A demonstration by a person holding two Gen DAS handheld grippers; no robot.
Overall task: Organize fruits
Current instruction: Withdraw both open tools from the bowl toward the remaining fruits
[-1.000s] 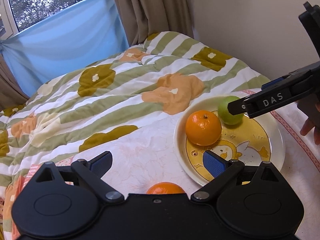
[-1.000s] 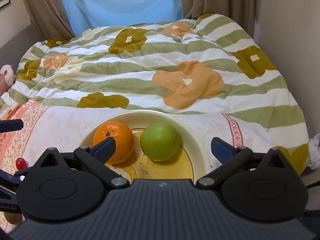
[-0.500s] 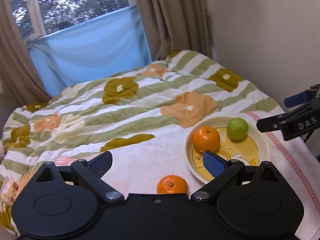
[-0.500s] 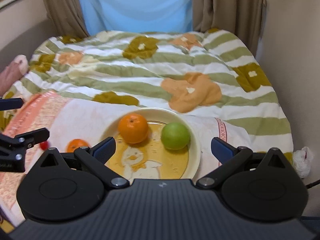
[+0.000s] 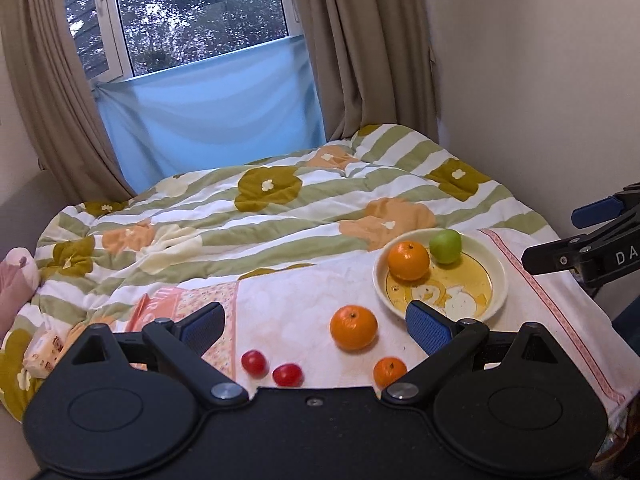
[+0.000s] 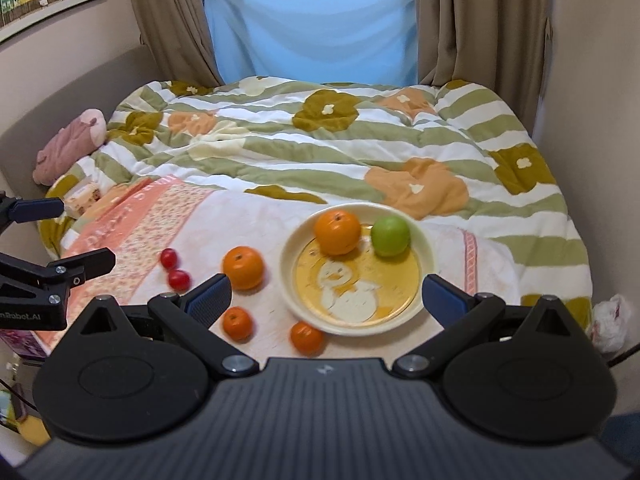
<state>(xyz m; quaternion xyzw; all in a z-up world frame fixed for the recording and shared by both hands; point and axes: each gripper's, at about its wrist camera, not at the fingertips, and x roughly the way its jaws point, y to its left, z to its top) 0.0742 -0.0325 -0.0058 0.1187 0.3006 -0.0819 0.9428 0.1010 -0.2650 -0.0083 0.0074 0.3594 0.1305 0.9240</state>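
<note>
Both pairs of tongs hang above the bed, spread apart and empty: the left tongs (image 5: 314,326) and the right tongs (image 6: 326,294). Going left to right on the towel (image 6: 132,216): two cherry tomatoes (image 6: 174,270), a large orange (image 6: 243,267), two small tangerines (image 6: 272,328), then the plate (image 6: 427,258) with an orange (image 6: 337,232) and green apple (image 6: 390,236) already on it. The sorting looks partly done; the next move probably calls for lowering over a loose fruit and closing gently. Readable writing: "DA" on the right tongs' side, "nRobot.AI" on the left's.
</note>
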